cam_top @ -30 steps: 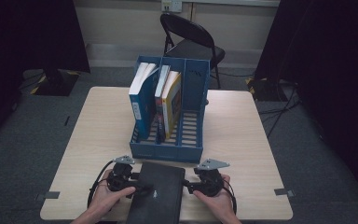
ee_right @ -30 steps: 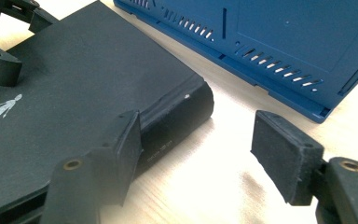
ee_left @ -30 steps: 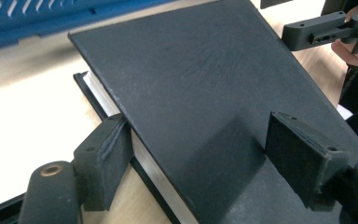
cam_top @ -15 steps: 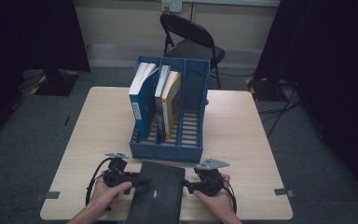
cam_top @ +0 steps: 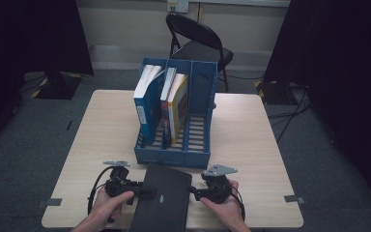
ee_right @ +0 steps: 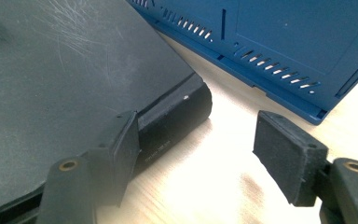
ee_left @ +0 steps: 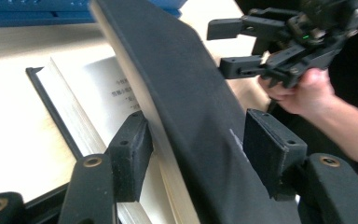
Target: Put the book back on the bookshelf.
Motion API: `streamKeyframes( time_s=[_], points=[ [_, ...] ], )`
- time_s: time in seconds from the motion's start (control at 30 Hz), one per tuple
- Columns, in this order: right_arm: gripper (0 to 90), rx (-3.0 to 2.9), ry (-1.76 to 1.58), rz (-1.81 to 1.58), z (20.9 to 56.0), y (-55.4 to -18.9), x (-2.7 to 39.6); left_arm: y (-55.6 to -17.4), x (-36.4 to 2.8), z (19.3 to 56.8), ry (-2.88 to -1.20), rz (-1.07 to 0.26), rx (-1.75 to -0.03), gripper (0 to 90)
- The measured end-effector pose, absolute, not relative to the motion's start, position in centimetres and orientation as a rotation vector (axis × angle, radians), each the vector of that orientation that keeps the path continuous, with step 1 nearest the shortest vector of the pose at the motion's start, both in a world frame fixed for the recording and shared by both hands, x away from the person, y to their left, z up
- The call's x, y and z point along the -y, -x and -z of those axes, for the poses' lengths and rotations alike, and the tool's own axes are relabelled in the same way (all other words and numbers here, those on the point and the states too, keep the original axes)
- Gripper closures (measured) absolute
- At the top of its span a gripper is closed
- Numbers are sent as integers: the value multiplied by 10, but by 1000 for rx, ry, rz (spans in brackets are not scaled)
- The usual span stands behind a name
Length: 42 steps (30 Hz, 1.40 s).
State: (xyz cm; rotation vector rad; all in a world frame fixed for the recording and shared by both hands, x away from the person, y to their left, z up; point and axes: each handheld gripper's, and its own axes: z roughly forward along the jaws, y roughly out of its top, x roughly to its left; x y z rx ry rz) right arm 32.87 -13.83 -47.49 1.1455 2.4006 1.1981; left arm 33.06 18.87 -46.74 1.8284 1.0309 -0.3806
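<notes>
Book (cam_top: pixel 163 200): black hardback, flat on the table (cam_top: pixel 251 145) just in front of the rack (cam_top: pixel 174 157), between the two grippers.
Long axis: runs from the table's near edge toward the rack; spine on the right-gripper side, page edge on the left-gripper side.
Cover (ee_left: pixel 186 107): raised on the page side, tilted over the exposed printed page (ee_left: pixel 116 93); judged to be mid-opening or being pinched for a lift.
Left gripper (ee_left: pixel 196 149): jaws straddle the raised cover and the top pages, one jaw under, one above; they have just been closing; the upper pad stands clear of the cover, so not yet clamped.
Right gripper (ee_right: pixel 196 154): jaws released; one jaw rests against the spine corner, the other stands clear over bare table. Judged to brace the book against sliding.
Rack: blue, three bays; books (cam_top: pixel 162 104) upright in the left and middle bays, right bay vacant, a likely destination.
</notes>
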Motion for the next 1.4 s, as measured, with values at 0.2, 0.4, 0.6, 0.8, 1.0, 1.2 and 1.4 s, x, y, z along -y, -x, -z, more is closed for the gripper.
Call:
streamKeyframes(
  time_s=[0.2, 0.4, 0.6, 0.8, 1.0, 1.2, 1.4],
  points=[
    [306, -2398, -1150, -1205, 476, -329, 139, -339, -185, 470, -1851, 422, -1050, 402],
    [302, -2397, -1149, -1207, 476, -329, 139, -350, -175, 472, -1858, 463, -1062, 466],
    [315, -2391, -1151, -1199, 475, -327, 138, -356, -152, 466, -1925, 495, -1027, 489],
    [319, -2396, -1148, -1196, 475, -328, 138, -357, -151, 473, -1928, 502, -1042, 456],
    [295, -2410, -1141, -1236, 470, -329, 139, -363, -160, 477, -1860, 597, -996, 567],
    [276, -2409, -1126, -1308, 464, -325, 138, -363, -161, 475, -1850, 594, -979, 608],
    [260, -2462, -1055, -1358, 467, -318, 127, -354, -160, 468, -1826, 522, -965, 641]
  ],
)
